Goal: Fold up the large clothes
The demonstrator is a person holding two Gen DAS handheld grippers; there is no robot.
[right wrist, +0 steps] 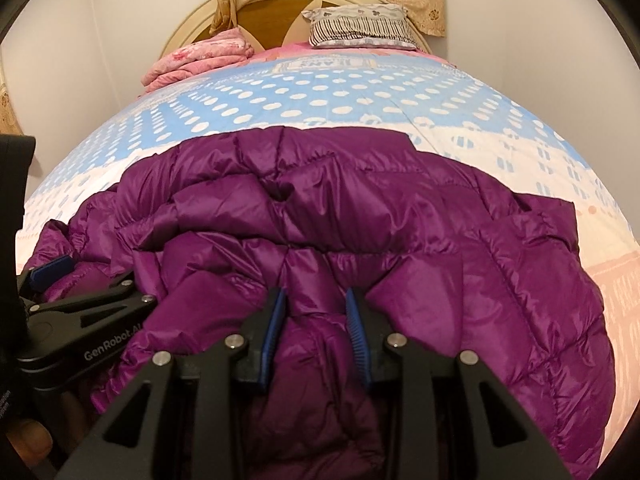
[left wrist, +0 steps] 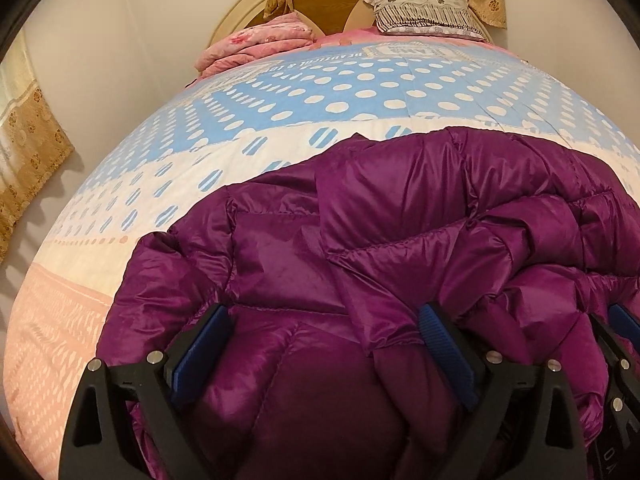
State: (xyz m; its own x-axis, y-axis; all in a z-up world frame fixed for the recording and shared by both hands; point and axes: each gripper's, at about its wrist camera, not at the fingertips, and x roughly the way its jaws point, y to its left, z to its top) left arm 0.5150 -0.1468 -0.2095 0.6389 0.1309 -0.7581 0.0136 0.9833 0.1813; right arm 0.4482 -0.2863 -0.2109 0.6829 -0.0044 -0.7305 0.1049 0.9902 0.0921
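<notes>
- The shiny purple quilted down jacket [left wrist: 400, 240] lies on the bed, over the near part of a bedspread with blue fields, white dots and pink bands [left wrist: 320, 96]; in both views it fills the lower half, from 3 o'clock through 6 to 9 o'clock.
- The jacket is crumpled, with one padded layer folded over another near its middle.
- The left tongs [left wrist: 320, 352] stand wide open; puffy fabric swells up between the two blue pads [left wrist: 200, 356], and I cannot tell if the pads press it.
- The right tongs [right wrist: 316, 332] are nearly closed, and a bunched ridge of the purple fabric sits between their blue pads [right wrist: 358, 336], so they grip the jacket.
- In the right wrist view the left tongs show at 8 o'clock, just beside the right ones, lying on the jacket edge.
- In the left wrist view part of the right tongs shows at 4 o'clock.
- At 12 o'clock stands a round cream and brown wooden headboard [right wrist: 280, 12].
- A folded pink floral blanket [right wrist: 200, 58] lies at 11 o'clock.
- A grey patterned pillow with striped edge [right wrist: 360, 26] lies at 12 o'clock, touching the headboard.
- A beige floral curtain [left wrist: 32, 152] hangs at 9 o'clock in the left wrist view.
</notes>
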